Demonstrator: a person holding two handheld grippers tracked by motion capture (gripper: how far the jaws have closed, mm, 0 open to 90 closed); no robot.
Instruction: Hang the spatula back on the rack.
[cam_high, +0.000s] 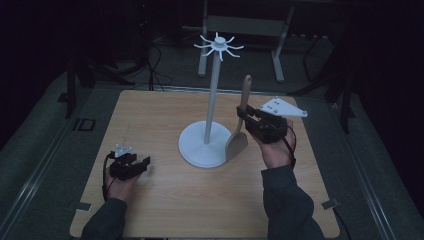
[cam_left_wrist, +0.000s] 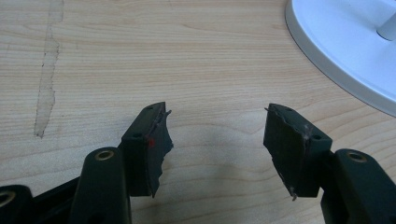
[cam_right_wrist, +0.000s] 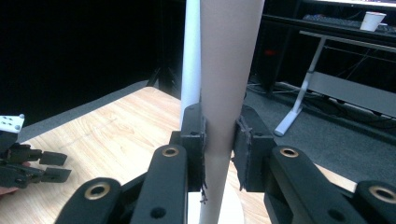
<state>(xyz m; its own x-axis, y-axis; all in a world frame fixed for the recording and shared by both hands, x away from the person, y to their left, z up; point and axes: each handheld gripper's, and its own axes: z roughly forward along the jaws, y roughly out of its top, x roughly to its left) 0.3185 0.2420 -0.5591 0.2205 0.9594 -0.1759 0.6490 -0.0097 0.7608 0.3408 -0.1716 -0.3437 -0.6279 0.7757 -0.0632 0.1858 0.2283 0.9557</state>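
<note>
Two grippers are in my hands, one on each side of the table (cam_high: 150, 200). Nearest to me, my left gripper (cam_high: 141, 163) rests low over the wood, and its two jaws stand wide apart with nothing between them; in the left gripper view only bare wood lies between the pads (cam_left_wrist: 156, 144). A little farther, my right gripper (cam_high: 243, 117) is closed on the handle of one wooden spatula (cam_high: 240, 127). The spatula stands upright, its blade down, touching the table at the edge of the stand's round base. In the right gripper view the two pads (cam_right_wrist: 195, 140) press the handle from both sides. There is one white stand (cam_high: 212, 100), just beside the spatula, with one pole and a ring of hooks on top; I count about eight.
</note>
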